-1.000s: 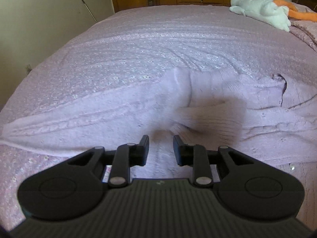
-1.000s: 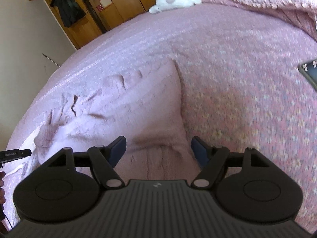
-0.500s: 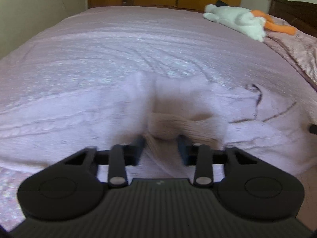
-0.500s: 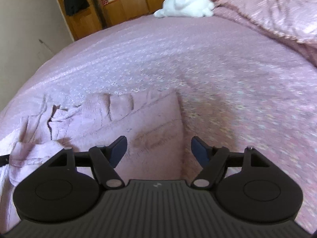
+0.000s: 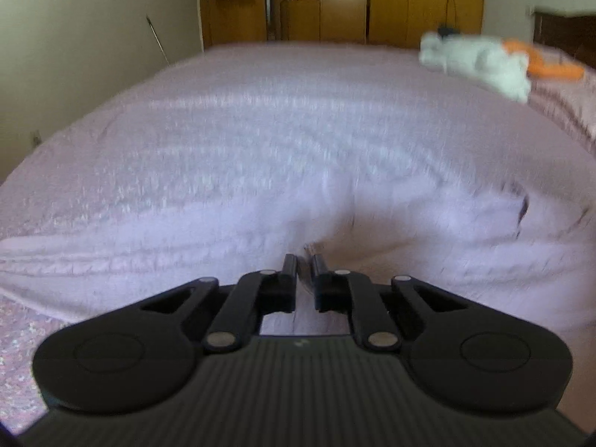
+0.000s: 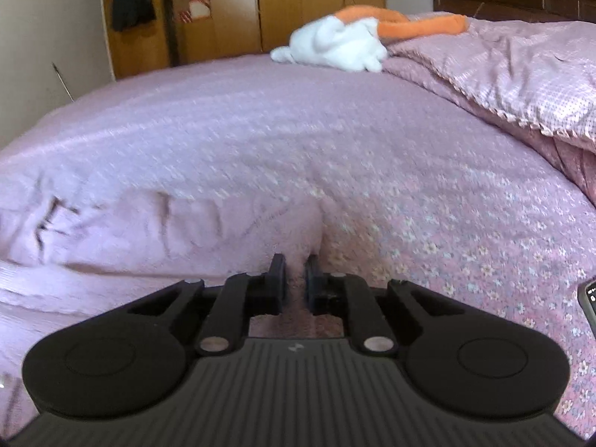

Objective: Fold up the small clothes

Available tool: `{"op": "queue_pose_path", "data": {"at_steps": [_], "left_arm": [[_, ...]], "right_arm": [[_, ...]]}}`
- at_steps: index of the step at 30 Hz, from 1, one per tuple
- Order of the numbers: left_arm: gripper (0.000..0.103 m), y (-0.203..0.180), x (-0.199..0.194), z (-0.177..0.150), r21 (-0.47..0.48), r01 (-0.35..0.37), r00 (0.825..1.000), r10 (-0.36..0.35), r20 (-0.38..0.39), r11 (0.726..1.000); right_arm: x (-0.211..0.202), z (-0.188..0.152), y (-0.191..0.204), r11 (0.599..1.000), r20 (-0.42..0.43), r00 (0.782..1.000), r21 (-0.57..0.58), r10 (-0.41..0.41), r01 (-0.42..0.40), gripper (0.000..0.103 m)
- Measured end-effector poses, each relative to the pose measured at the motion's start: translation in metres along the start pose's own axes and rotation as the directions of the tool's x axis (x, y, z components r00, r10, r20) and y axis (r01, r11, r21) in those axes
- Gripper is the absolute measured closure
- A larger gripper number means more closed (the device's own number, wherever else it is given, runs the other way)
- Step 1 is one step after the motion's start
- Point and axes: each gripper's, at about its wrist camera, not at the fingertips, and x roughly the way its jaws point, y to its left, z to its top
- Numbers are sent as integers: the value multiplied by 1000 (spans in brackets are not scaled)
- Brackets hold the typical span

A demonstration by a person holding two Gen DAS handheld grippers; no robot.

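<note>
The left gripper (image 5: 306, 265) is pinched tight on a fold of the pale pink knitted garment (image 5: 428, 231), its jaws having just closed on the cloth. The right gripper (image 6: 296, 266) has likewise just clamped onto the garment's near corner. The garment lies spread across the flowered pink bedspread (image 6: 465, 231). Farther off, a white and orange plush toy (image 6: 335, 46) rests beside a rumpled quilt (image 6: 521, 74).

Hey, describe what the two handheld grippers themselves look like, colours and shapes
Both are matte black plastic. The left gripper and right gripper each have a ribbed body with a small pale logo, two rounded lobes with embossed circles, and angled linkage arms on silver pivot pins. The right gripper's finger pads look bluish; the left's look black. No cables, hands or sleeves are visible.
</note>
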Motion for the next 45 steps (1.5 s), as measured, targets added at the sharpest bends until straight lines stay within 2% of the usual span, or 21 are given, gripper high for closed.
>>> {"op": "queue_pose_path", "data": {"at_steps": [3, 4, 6, 8, 11, 14, 15, 16, 18, 20, 22, 24, 27, 29, 32, 36, 40, 45], "left_arm": [[91, -3, 12, -8, 39, 6, 996, -2, -88, 999], [90, -3, 12, -8, 46, 0, 996, 4, -89, 999], [75, -3, 9, -6, 37, -10, 997, 13, -81, 999], [67, 0, 4, -1, 15, -10, 999, 10, -49, 1000], [67, 5, 2, 10, 1, 21, 1000, -21, -17, 1000], [67, 1, 15, 19, 22, 63, 997, -62, -33, 998], [67, 0, 23, 21, 19, 74, 996, -73, -50, 997], [67, -2, 28, 23, 13, 87, 994, -86, -60, 996], [67, -4, 38, 23, 2, 124, 989, -123, -84, 992], [68, -8, 44, 20, 17, 127, 987, -125, -97, 992], [90, -13, 40, 13, 60, 111, 992, -107, -66, 992], [92, -18, 32, 9, 83, 82, 997, -81, -17, 993], [92, -14, 28, 10, 17, 6, 999, -7, 37, 1000], [92, -9, 37, 12, -26, -31, 999, 31, 20, 999], [88, -11, 50, 13, -5, -66, 997, 66, -29, 998], [60, -16, 43, 21, 15, -124, 991, 124, -41, 992], [58, -5, 25, 26, -5, -89, 995, 89, -39, 996], [58, 15, -5, 31, -12, -94, 995, 93, -34, 996]], "right_arm": [[4, 0, 4, 1000, -6, 1000, -21, -15, 15, 90], [5, 1, 5, 999, -12, 1000, -32, -18, 17, 90], [2, 3, 4, 999, -21, 1000, -32, -9, 8, 89], [-4, 7, 2, 1000, -36, 999, -8, 5, -5, 89], [-24, 10, -4, 1000, -34, 999, 14, 22, -22, 87], [-45, 10, -5, 999, -25, 998, 1, 50, -50, 66], [-50, 8, -5, 998, -25, 998, -3, 57, -57, 55], [-55, 5, -6, 998, -28, 997, -7, 67, -67, 48], [-63, -2, -5, 996, -41, 996, -20, 82, -83, 47], [-66, -9, -4, 995, -58, 995, -39, 86, -88, 47], [-66, -18, -3, 995, -71, 995, -57, 73, -77, 47], [-63, -28, -2, 996, -88, 995, -75, 44, -51, 47], [-59, -41, -5, 998, -80, 996, -46, 29, -33, 47], [-60, -45, -7, 999, -69, 997, -33, 28, -30, 43], [-60, -46, -6, 999, -68, 998, -29, 10, -12, 38], [-63, -42, -9, 1000, -87, 996, -1, 12, -12, 35], [-82, -37, -8, 998, -76, 995, 32, 57, -54, 34], [-110, -36, 1, 995, -48, 994, 37, 95, -94, 34]]}}
